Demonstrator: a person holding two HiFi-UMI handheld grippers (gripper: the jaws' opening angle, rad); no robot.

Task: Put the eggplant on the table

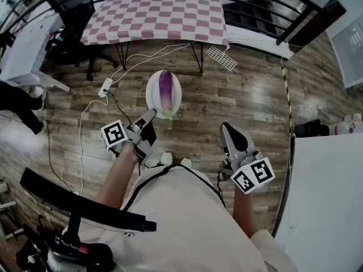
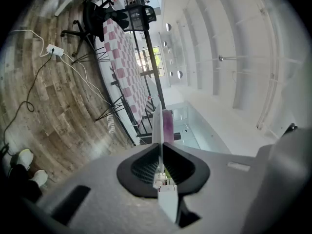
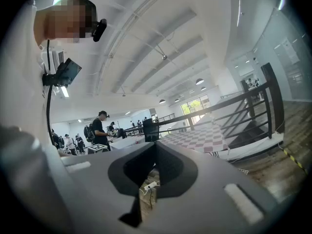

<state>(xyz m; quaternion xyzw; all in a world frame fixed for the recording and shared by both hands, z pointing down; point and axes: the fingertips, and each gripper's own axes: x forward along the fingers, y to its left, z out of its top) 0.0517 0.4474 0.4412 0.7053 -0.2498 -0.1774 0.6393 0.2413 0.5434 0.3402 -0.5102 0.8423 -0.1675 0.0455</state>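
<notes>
A purple eggplant (image 1: 165, 88) lies on a white plate (image 1: 153, 98) held in the air above the wooden floor. My left gripper (image 1: 151, 114) is shut on the plate's near rim. In the left gripper view the plate (image 2: 157, 123) shows edge-on between the jaws, with the eggplant (image 2: 168, 124) on its right side. The table (image 1: 156, 13), covered with a pink and white checked cloth, stands beyond the plate. My right gripper (image 1: 229, 134) hangs to the right, shut, with nothing in it; in the right gripper view its jaws (image 3: 155, 145) meet, and the checked table (image 3: 195, 138) lies ahead.
A black office chair (image 1: 74, 4) stands left of the table. A power strip (image 1: 105, 86) with white cables lies on the floor under the plate. A black railing (image 1: 266, 4) and a white grid (image 1: 221, 58) sit right of the table. A white surface (image 1: 329, 197) fills the right edge.
</notes>
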